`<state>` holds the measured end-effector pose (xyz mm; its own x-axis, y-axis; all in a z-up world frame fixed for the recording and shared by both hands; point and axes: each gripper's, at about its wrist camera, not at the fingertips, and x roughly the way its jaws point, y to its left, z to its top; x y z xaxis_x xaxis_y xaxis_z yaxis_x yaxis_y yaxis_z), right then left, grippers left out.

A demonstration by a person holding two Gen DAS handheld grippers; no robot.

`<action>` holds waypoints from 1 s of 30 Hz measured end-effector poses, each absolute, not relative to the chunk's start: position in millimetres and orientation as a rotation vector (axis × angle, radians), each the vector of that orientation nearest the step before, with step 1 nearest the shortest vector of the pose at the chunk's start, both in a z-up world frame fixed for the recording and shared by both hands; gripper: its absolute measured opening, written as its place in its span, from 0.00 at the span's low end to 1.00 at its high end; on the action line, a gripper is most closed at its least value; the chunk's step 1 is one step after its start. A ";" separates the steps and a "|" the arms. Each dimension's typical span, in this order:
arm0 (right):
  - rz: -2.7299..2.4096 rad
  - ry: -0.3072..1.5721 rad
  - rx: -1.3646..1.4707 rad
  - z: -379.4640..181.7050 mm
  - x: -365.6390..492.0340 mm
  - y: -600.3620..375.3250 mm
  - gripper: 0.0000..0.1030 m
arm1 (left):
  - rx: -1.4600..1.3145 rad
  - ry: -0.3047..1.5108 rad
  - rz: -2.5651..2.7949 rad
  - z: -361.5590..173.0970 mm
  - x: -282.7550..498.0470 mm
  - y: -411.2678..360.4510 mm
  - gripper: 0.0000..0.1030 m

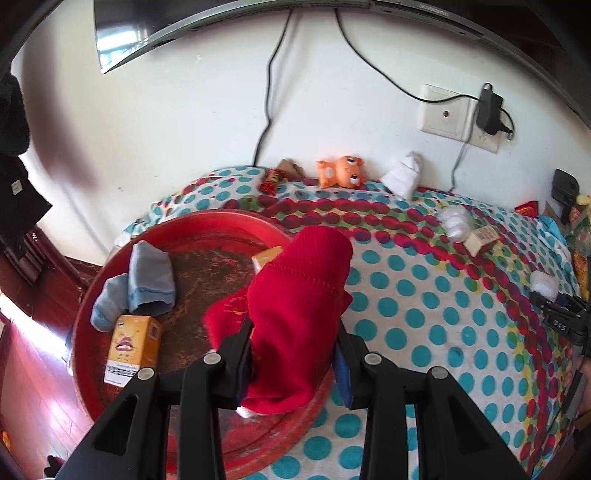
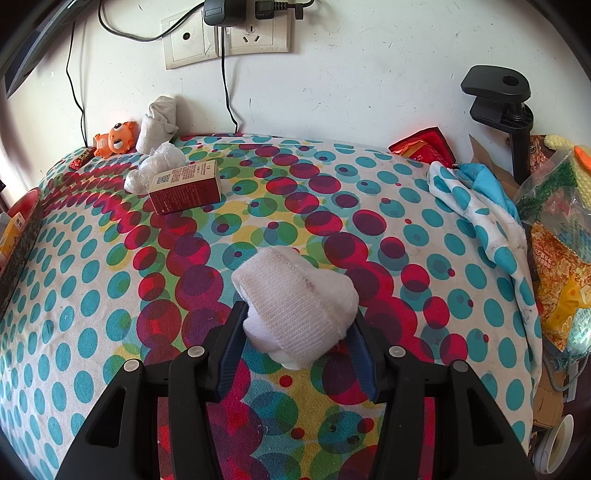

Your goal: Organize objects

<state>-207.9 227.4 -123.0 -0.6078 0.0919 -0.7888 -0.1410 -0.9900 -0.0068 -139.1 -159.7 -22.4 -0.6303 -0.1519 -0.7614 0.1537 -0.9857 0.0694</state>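
My left gripper (image 1: 293, 354) is shut on a red knitted sock (image 1: 295, 295) and holds it over the right part of the round red tray (image 1: 88, 373). In the tray lie grey-blue socks (image 1: 147, 280), a yellow carton (image 1: 131, 350) and another yellow box (image 1: 266, 258), partly hidden by the red sock. My right gripper (image 2: 295, 332) is shut on a rolled white sock (image 2: 299, 306), just above the dotted cloth (image 2: 110, 295). That sock also shows in the left wrist view (image 1: 545, 284).
A red-and-cream box (image 2: 186, 186), crumpled plastic wrap (image 2: 155, 166), a grey sock bundle (image 2: 159, 123) and an orange toy (image 2: 114, 138) lie near the wall. Snack bags (image 2: 561, 251) and a black clamp stand (image 2: 509, 110) crowd the right edge. Cables hang from wall sockets (image 2: 225, 33).
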 end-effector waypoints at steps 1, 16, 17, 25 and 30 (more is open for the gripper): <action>2.704 0.082 -1.322 -123.0 -208.1 227.3 0.49 | 1.259 0.004 -2.688 -22.9 -139.6 -164.6 0.35; 2.702 0.082 -1.321 -122.8 -208.0 227.5 0.49 | 1.261 0.097 -2.547 -36.6 -152.7 -233.0 0.35; 2.702 0.084 -1.321 -122.8 -208.0 227.6 0.49 | 1.262 0.094 -2.537 -38.5 -154.4 -237.0 0.35; 2.701 0.083 -1.321 -123.6 -207.4 227.8 0.49 | 1.287 0.122 -2.490 -55.1 -163.9 -261.6 0.36; 2.700 0.084 -1.319 -124.0 -207.3 227.6 0.49 | 1.301 0.169 -2.472 -63.1 -169.0 -274.2 0.36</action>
<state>-207.3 227.6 -124.0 -0.6074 0.0968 -0.7884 -0.1454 -0.9893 -0.0095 -169.0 -274.2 -63.1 -0.5220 -0.2429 -0.8177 0.3519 -0.9345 0.0529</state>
